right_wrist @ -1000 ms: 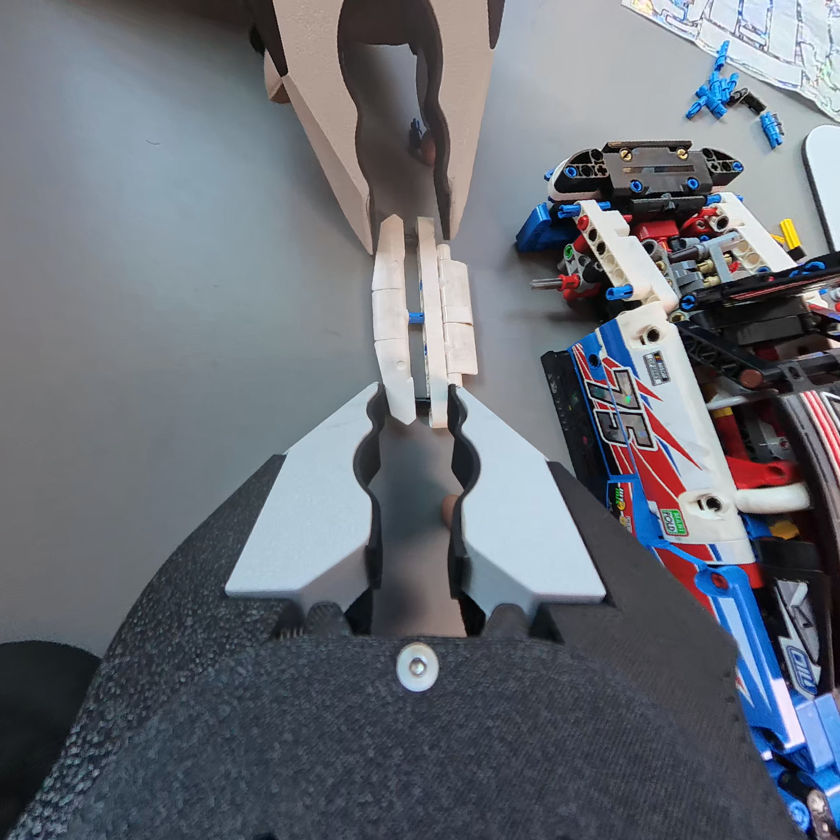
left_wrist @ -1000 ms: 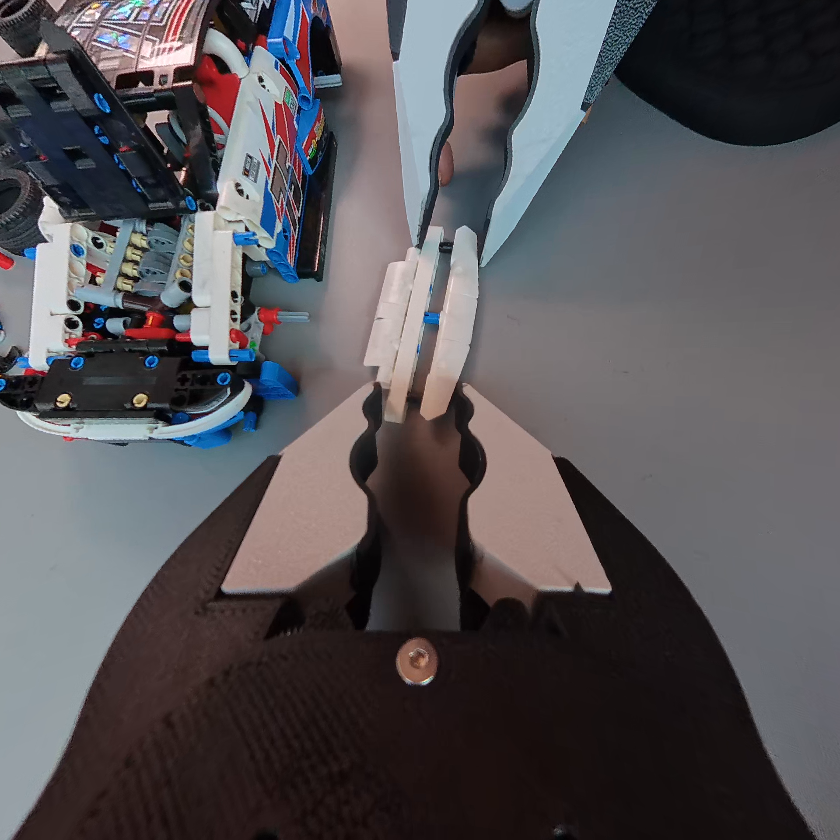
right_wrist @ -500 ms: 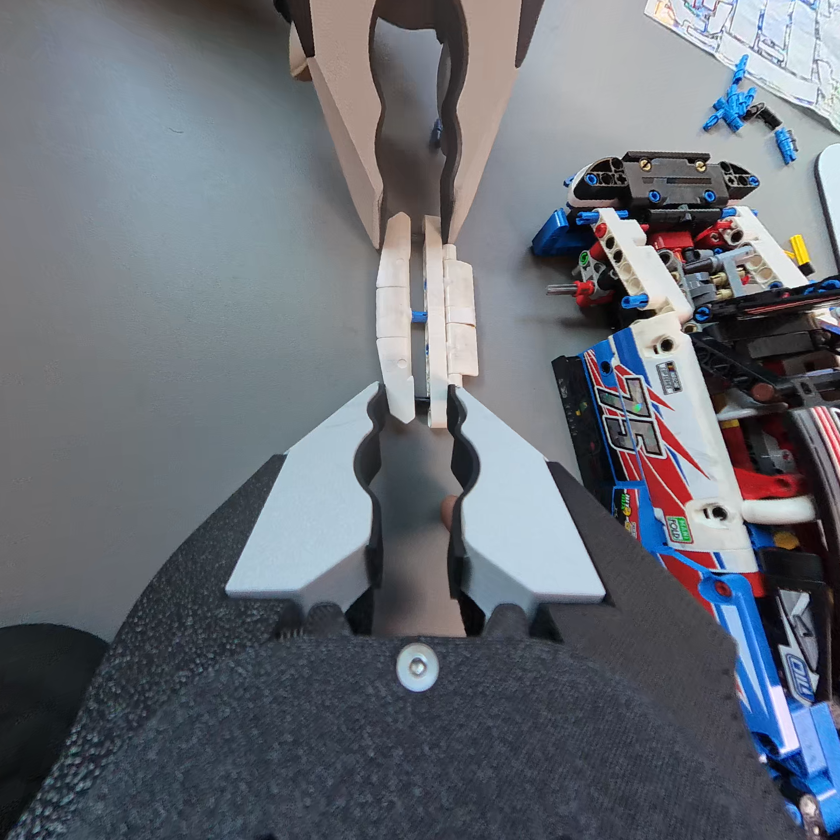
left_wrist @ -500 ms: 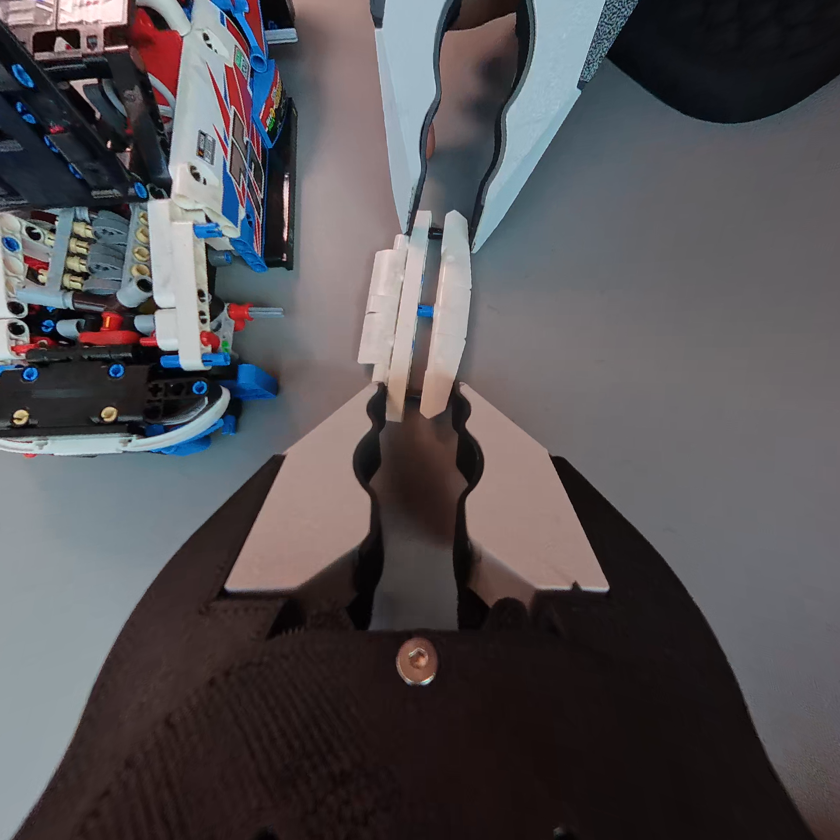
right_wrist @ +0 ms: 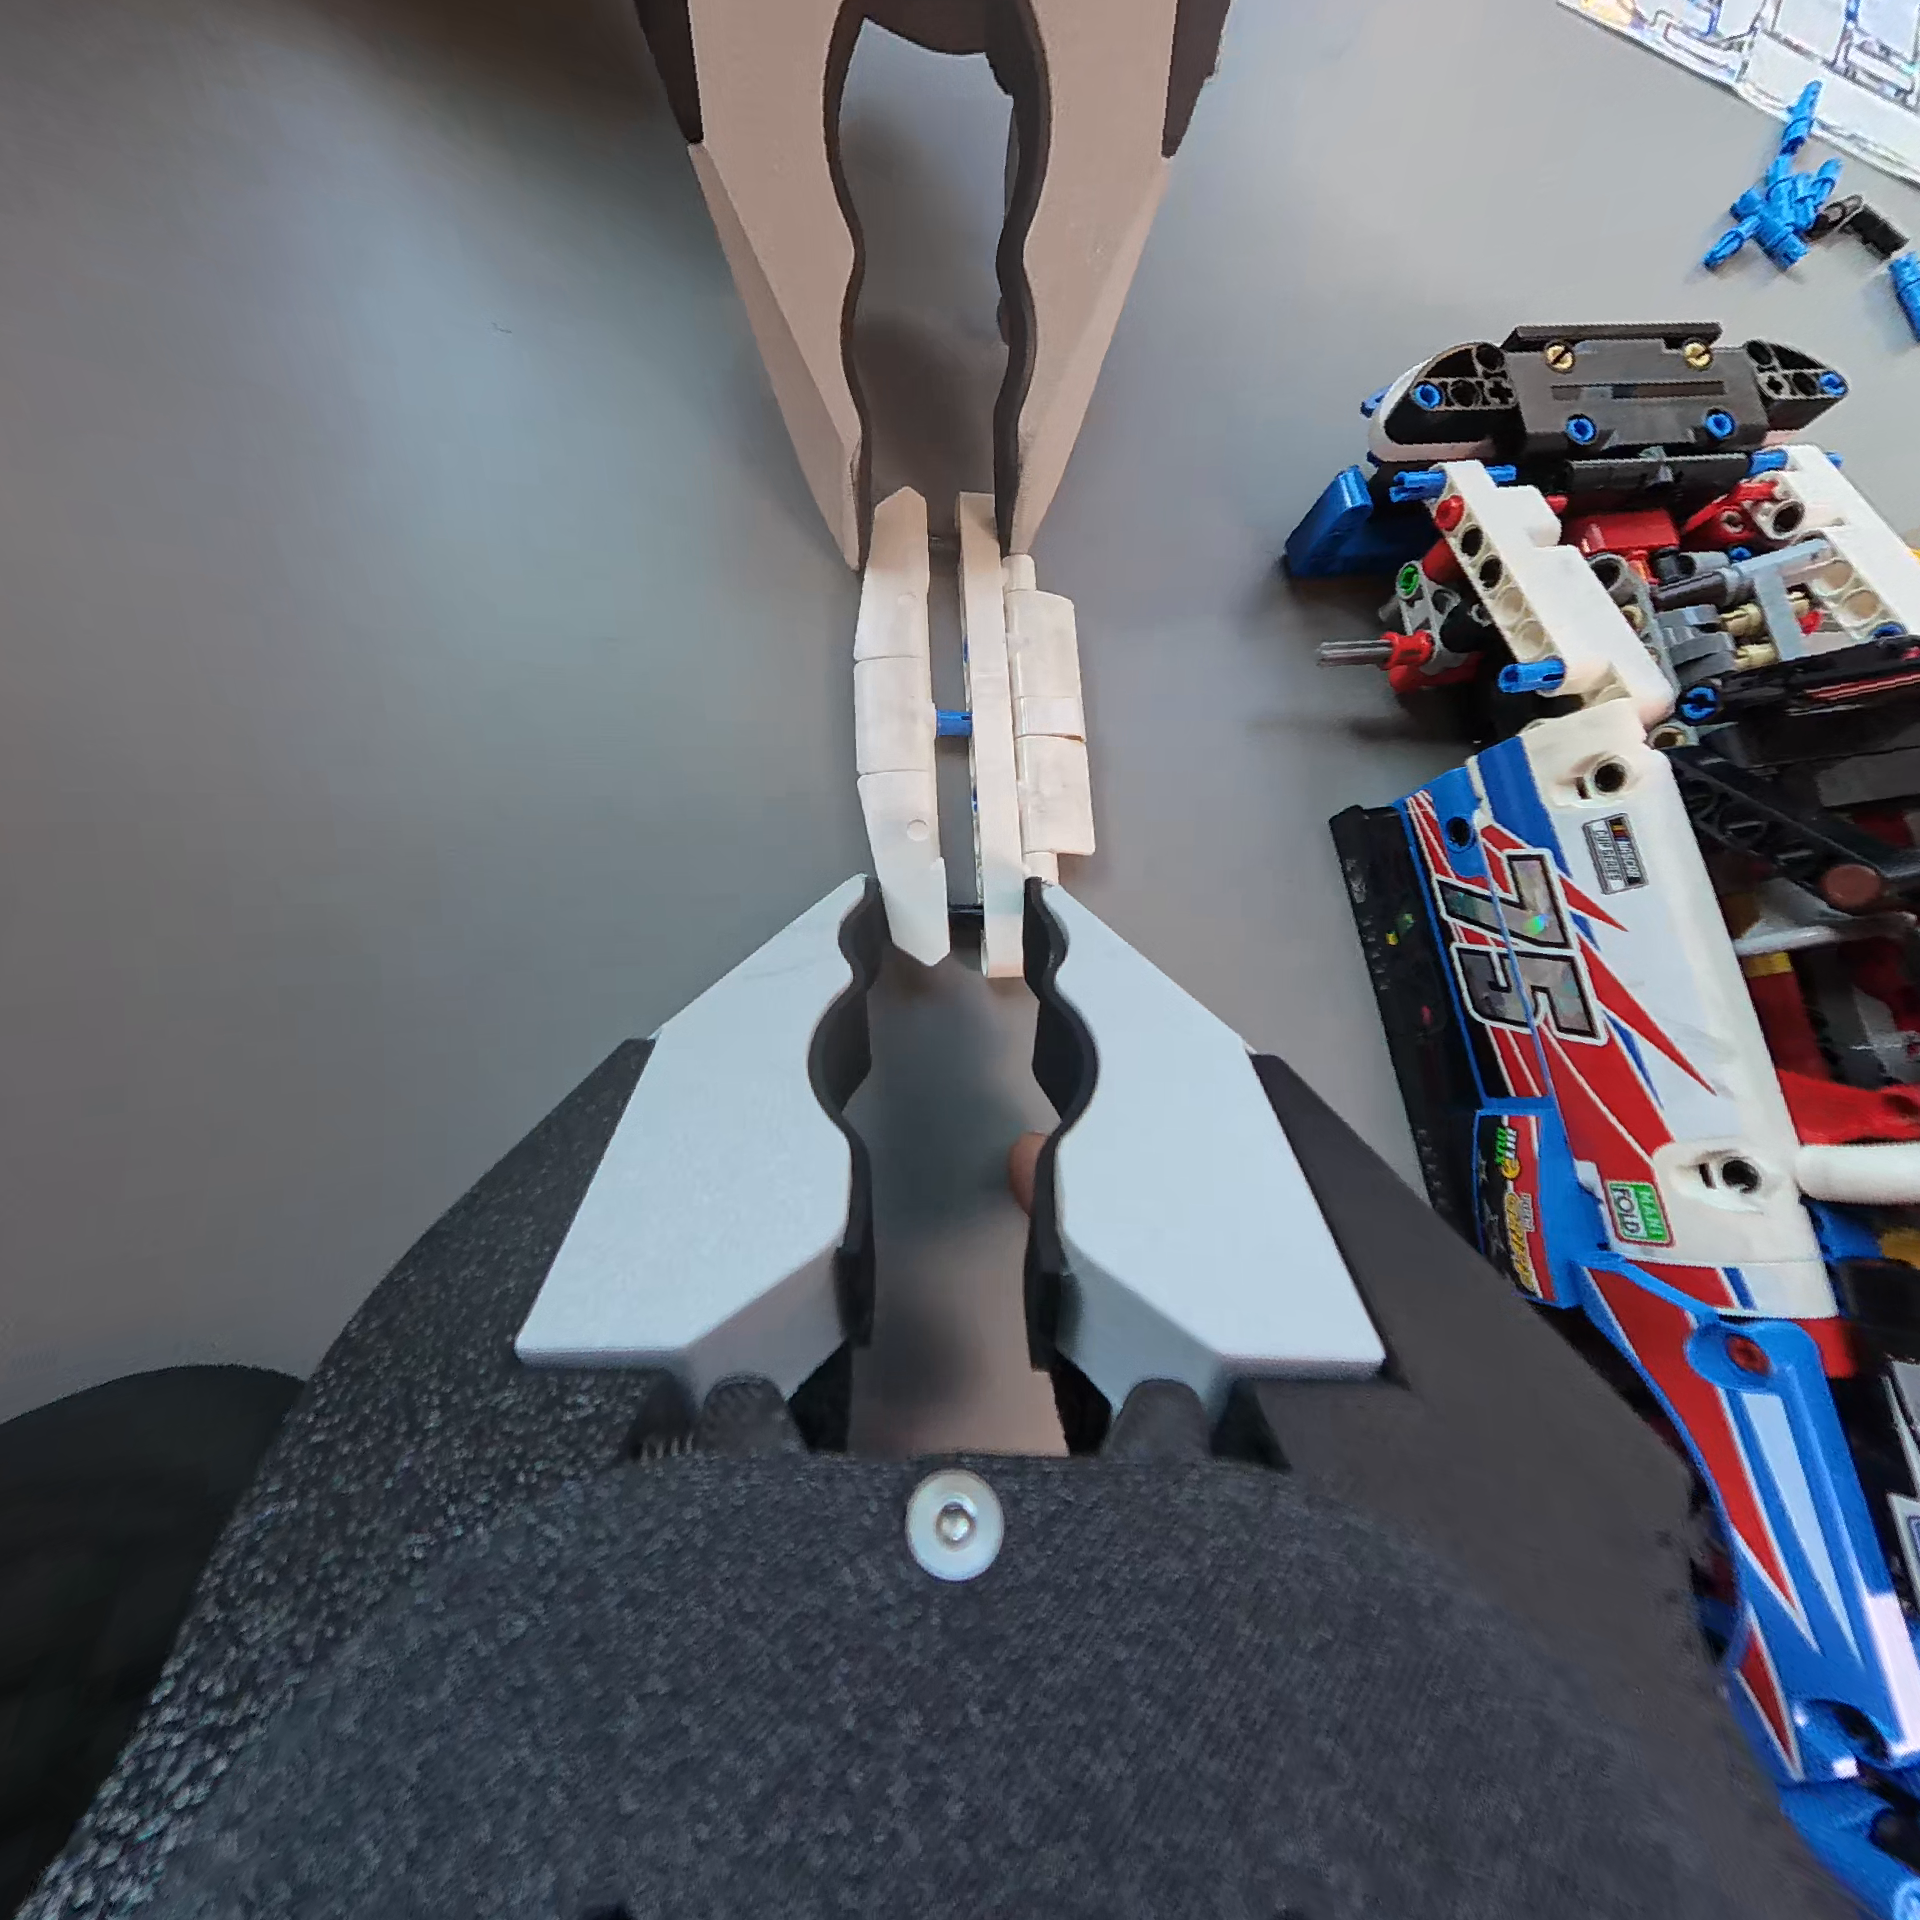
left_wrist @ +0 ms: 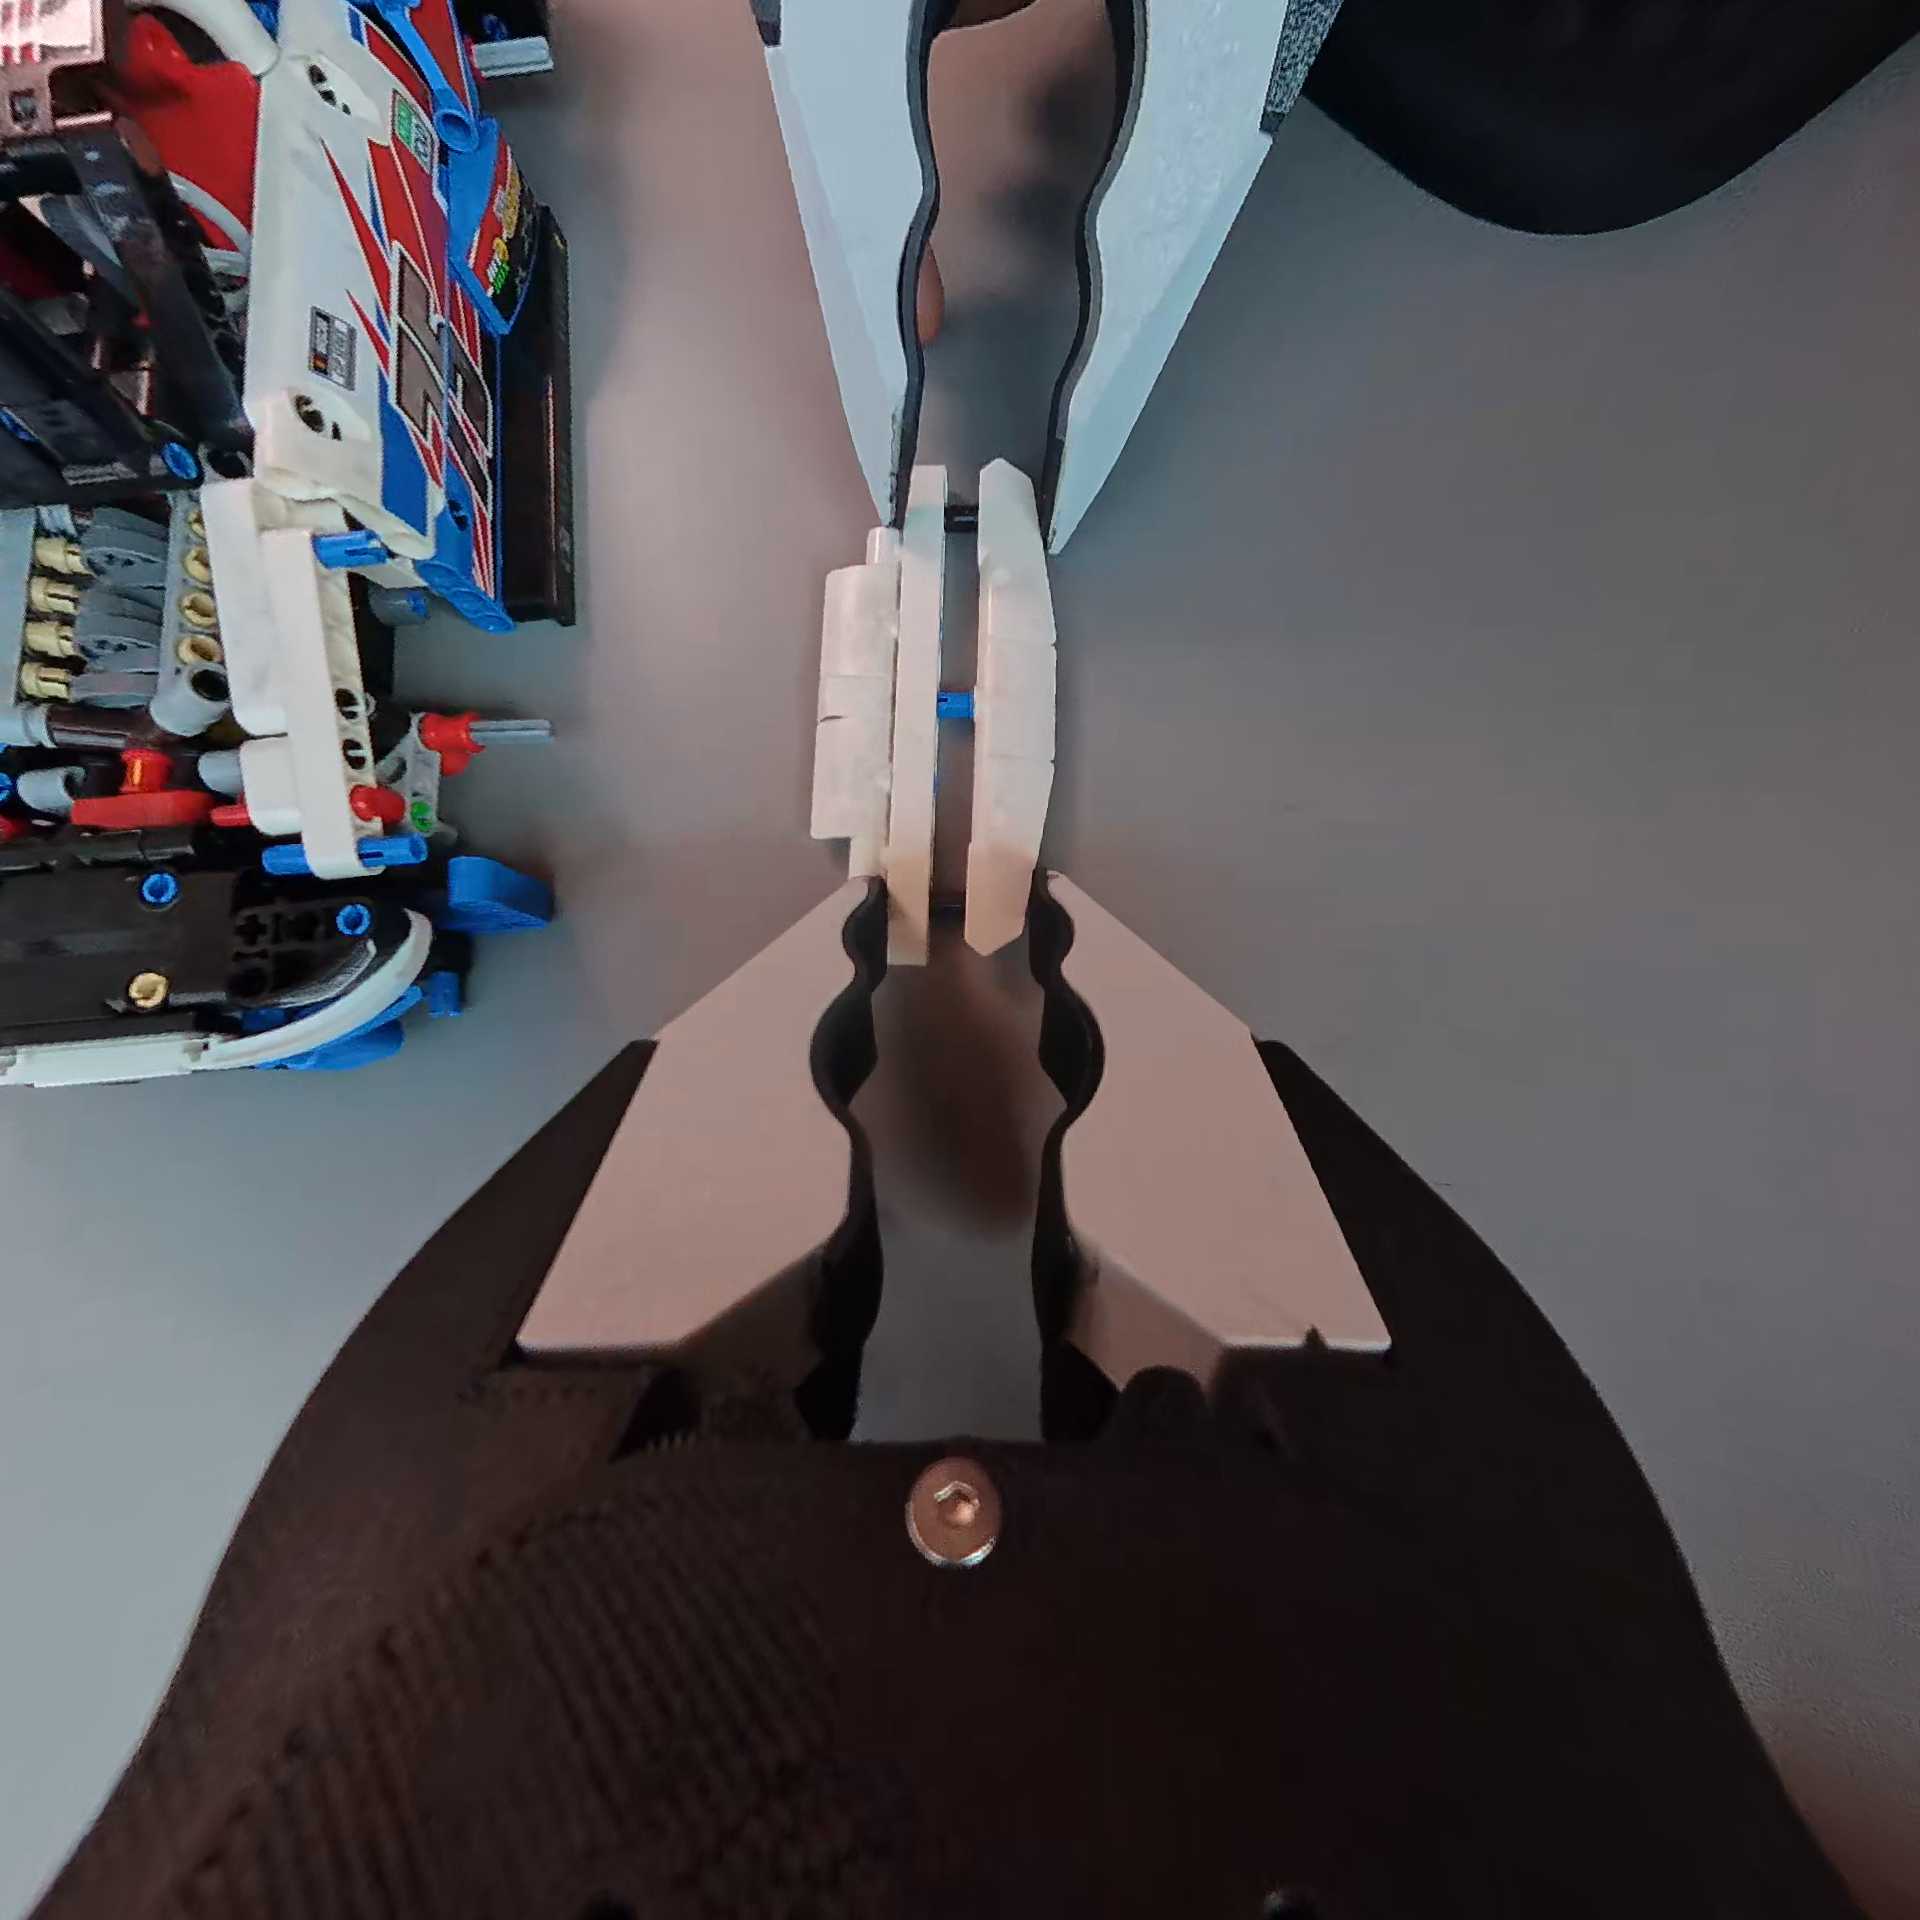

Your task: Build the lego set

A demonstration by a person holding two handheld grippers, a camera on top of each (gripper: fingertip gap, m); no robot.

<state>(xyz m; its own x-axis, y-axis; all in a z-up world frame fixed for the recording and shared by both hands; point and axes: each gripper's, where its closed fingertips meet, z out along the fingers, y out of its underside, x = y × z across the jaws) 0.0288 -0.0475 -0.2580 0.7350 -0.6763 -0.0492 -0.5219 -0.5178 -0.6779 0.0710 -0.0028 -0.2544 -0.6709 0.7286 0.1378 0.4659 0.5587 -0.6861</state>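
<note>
Shift: car model [left_wrist: 343,540] had slid leftward in the left wrist view since a second earlier; both grips unchanged.
White panel assembly [left_wrist: 935,717]: held between the two grippers above the grey table [left_wrist: 1507,831], long axis running straight from one to the other.
Left gripper [left_wrist: 958,914]: clenched on its near end.
Right gripper [right_wrist: 954,920]: clenched on the opposite end.
Gap: two white halves stood apart, joined by a blue pin [right_wrist: 950,721].
Room: open table right of the left gripper; car model close on its left.

Glossy white plastic panels [left_wrist: 935,717], matt grey table [left_wrist: 1455,831], coarse-grained black tool housing [right_wrist: 935,1714].
</note>
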